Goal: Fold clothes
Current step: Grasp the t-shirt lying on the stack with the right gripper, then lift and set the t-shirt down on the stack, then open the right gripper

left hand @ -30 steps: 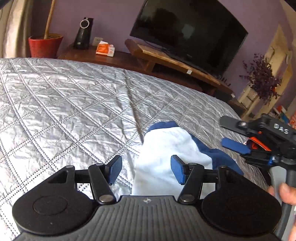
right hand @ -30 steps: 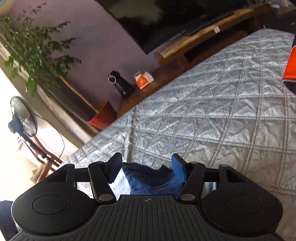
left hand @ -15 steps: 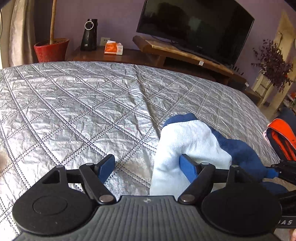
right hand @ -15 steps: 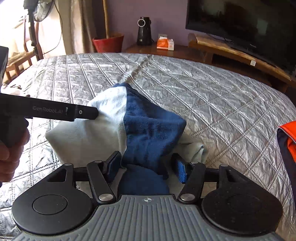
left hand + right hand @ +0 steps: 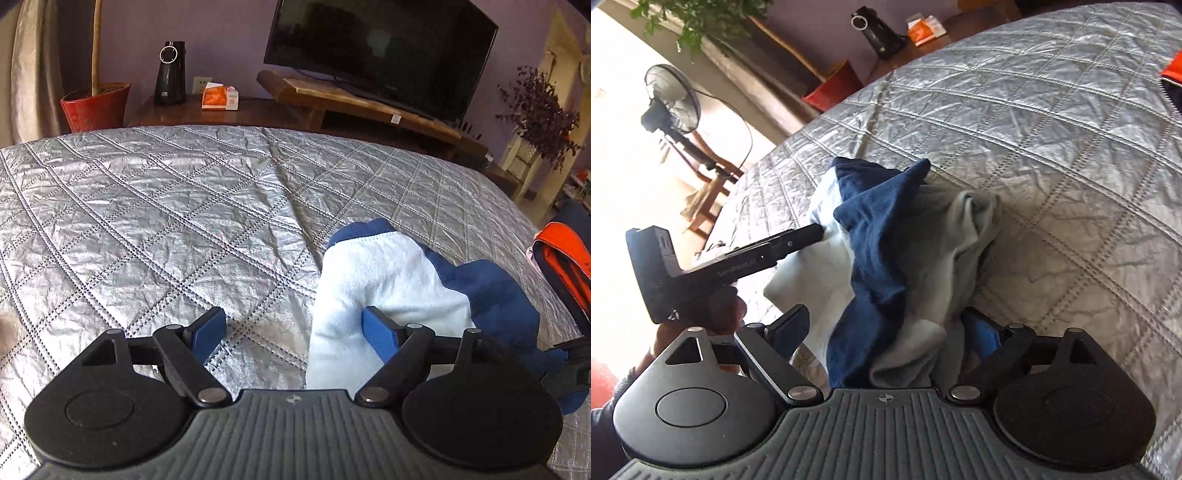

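Note:
A crumpled light-blue and navy garment [image 5: 391, 280] lies bunched on the silver quilted bed [image 5: 166, 206]. My left gripper [image 5: 293, 332] is open, its right finger pressed against the garment's pale side. In the right wrist view the same garment [image 5: 886, 251] fills the gap of my open right gripper [image 5: 886, 328]; the left gripper [image 5: 746, 266] reaches in from the left and touches the pale cloth.
An orange and navy jacket [image 5: 565, 266] lies at the bed's right edge. Beyond the bed stand a TV [image 5: 376, 55] on a wooden stand, a red plant pot [image 5: 94, 107], a black speaker [image 5: 170, 74] and a tissue box [image 5: 219, 96]. A floor fan [image 5: 672, 107] stands by the window.
My right gripper has tilted and swung, so its view now slants across the bed. The garment has been bunched and lifted more between its fingers. The left gripper has barely moved.

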